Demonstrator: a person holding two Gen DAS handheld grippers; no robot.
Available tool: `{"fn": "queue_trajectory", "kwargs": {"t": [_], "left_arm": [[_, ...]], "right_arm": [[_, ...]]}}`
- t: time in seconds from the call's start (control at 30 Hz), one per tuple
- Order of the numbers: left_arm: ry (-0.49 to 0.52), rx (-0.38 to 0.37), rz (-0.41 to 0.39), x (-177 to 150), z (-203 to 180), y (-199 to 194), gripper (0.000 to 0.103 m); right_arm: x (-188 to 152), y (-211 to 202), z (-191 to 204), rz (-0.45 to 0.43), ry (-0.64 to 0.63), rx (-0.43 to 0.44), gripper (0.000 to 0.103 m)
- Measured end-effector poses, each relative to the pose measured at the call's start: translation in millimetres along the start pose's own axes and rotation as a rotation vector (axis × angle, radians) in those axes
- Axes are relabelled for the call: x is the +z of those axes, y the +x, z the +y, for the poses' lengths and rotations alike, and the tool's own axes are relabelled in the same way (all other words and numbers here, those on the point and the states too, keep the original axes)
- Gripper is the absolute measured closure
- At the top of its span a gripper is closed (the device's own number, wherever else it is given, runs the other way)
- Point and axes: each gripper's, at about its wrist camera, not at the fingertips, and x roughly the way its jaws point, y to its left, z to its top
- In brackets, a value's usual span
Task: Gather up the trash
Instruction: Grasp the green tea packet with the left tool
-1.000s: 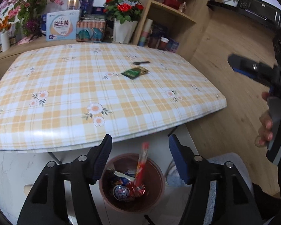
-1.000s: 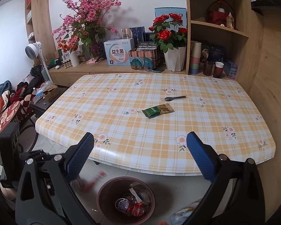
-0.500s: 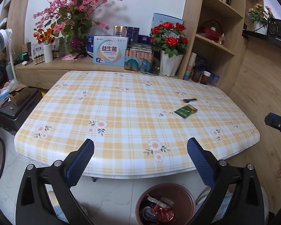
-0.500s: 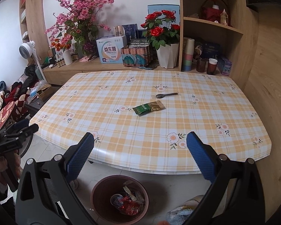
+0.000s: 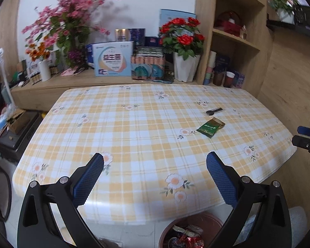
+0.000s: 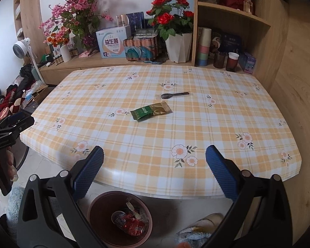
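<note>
A green and gold wrapper (image 5: 210,127) (image 6: 150,111) lies on the yellow plaid table (image 5: 134,136) (image 6: 196,124), right of its middle. Just behind the wrapper lies a small black spoon (image 5: 214,111) (image 6: 174,95). A brown bin (image 6: 119,219) (image 5: 191,230) with several wrappers in it stands on the floor under the table's near edge. My left gripper (image 5: 155,175) is open and empty above the near edge. My right gripper (image 6: 155,172) is open and empty too, over the edge and the bin. The wrapper and spoon lie well beyond both.
A low sideboard (image 6: 105,61) behind the table carries flower vases, boxes and a white pot of red roses (image 6: 178,45). Wooden shelves (image 6: 233,20) with cups stand at the back right. Clutter and a fan (image 6: 20,47) fill the left floor. A slipper (image 6: 200,227) lies by the bin.
The left gripper opened wide, dropping a red wrapper into the bin, then rose and tilted up toward the table. The right gripper moved closer to the table and lower.
</note>
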Motion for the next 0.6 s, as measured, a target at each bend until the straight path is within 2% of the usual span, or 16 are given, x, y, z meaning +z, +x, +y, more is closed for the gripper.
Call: {"fn": "queue_trajectory", "kwargs": {"t": [0.27,0.43,0.53,0.6], "left_arm": [[0.130,-0.079,0.068,28.3,-53.8,101.8,0.006],[0.255,-0.159,0.114,42.3,-103.5,174.0,0.006],[0.333,-0.199,0.168,45.5,-130.4,216.3,0.006],[0.365,-0.208,0.200,47.6,-141.9,239.2,0.006]], "right_arm": [[15.2,77.4,-51.4,0.069,0.007,-0.030,0.006],[29.6,119.0,-82.6,0.097,0.011,-0.022,0.006],[37.8,146.4,-101.2,0.128,0.029,-0.048,0.006],[43.2,160.6,-110.2,0.126,0.035,-0.032,0.006]]}}
